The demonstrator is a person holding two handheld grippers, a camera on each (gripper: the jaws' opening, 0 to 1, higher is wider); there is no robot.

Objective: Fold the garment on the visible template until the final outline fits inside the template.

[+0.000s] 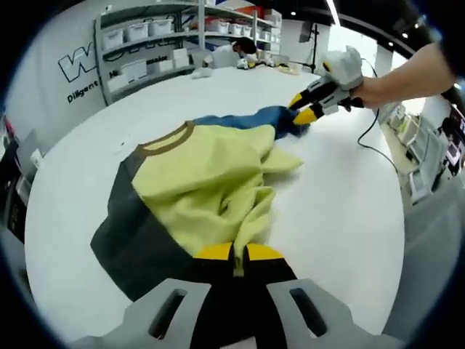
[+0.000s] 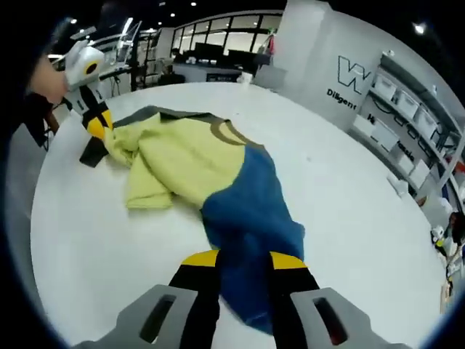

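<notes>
garment pinched – both hand-held grippers, white table

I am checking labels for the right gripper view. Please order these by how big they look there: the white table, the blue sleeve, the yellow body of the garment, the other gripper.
1. white table
2. yellow body of the garment
3. blue sleeve, close to it; nearer the camera, so unsure
4. left gripper, far away

Left gripper jaws pinch the yellow garment; right gripper grips its blue sleeve
</notes>
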